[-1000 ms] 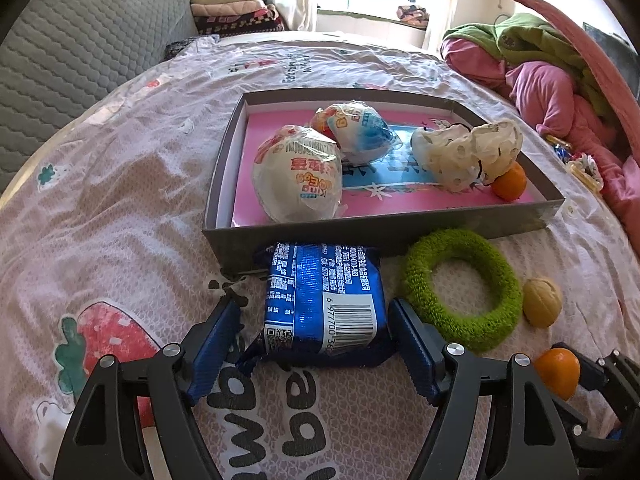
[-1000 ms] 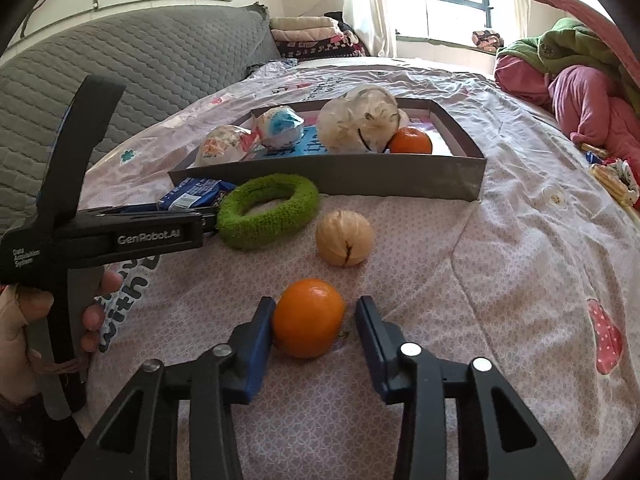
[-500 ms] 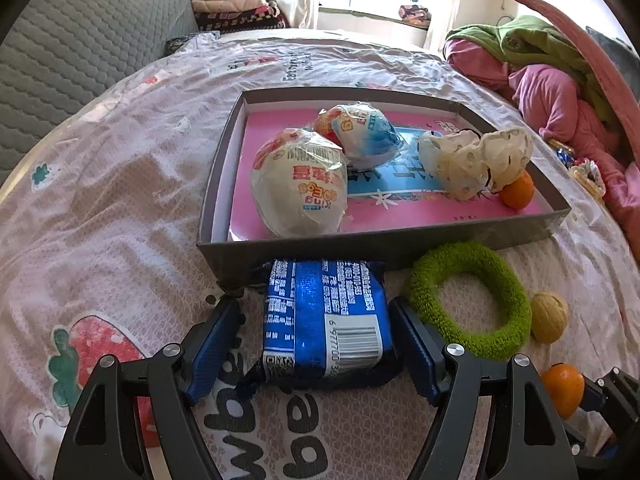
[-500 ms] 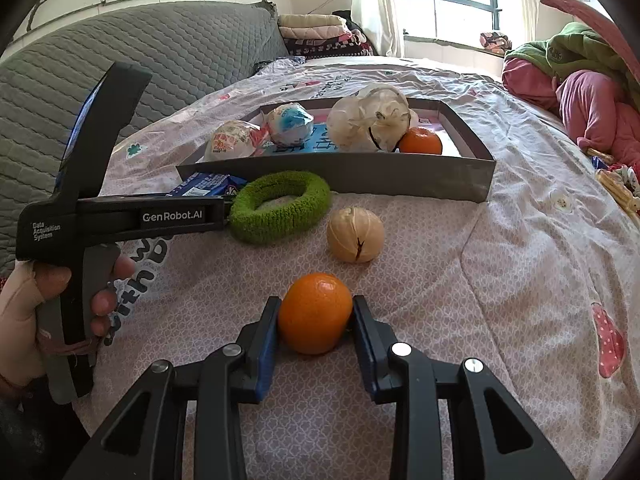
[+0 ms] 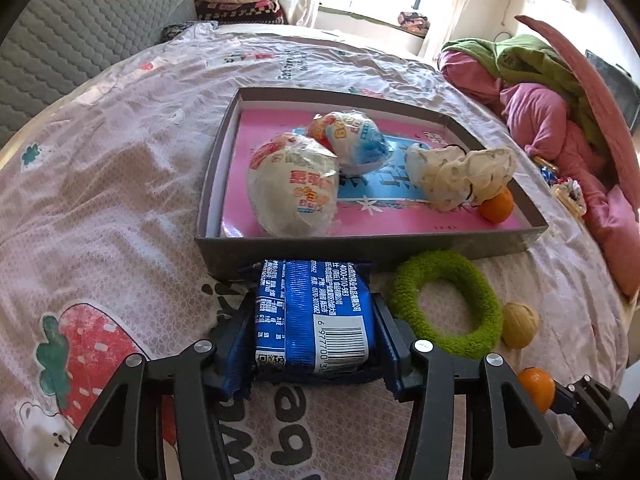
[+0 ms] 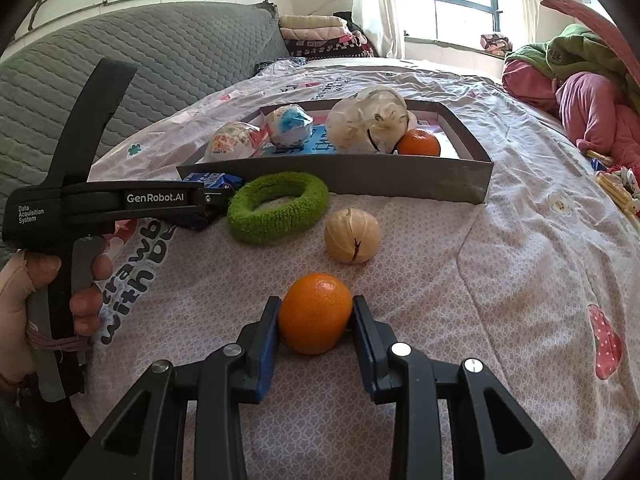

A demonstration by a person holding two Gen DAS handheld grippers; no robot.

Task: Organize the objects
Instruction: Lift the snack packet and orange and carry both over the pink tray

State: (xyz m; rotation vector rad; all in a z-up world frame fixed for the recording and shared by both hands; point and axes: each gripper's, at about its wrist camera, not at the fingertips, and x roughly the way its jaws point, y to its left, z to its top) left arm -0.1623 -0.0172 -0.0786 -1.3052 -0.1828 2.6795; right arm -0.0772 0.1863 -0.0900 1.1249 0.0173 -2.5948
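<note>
My left gripper [image 5: 314,336] is shut on a blue snack packet [image 5: 316,316], which lies on the bed just before the near wall of a grey box [image 5: 304,248]. The box has a pink floor and holds two wrapped round snacks [image 5: 294,192], a cream cloth bundle [image 5: 460,172] and a small orange [image 5: 496,206]. My right gripper [image 6: 314,320] is shut on an orange [image 6: 314,312] resting on the bedsheet. The same orange shows at the lower right of the left wrist view [image 5: 536,388]. A green fuzzy ring [image 6: 278,206] and a peeled pale fruit [image 6: 352,236] lie between the orange and the box [image 6: 360,178].
The bed has a pink printed sheet [image 5: 100,184]. A grey quilted headboard [image 6: 160,64] is at the left. A pile of pink and green clothes [image 5: 552,96] lies at the right. Folded blankets [image 6: 320,34] sit by the window. The left hand-held gripper body [image 6: 100,204] crosses the right wrist view.
Both grippers have closed: the left jaws came in onto the blue packet, the right jaws onto the orange. Both views have shifted slightly forward towards the box.
</note>
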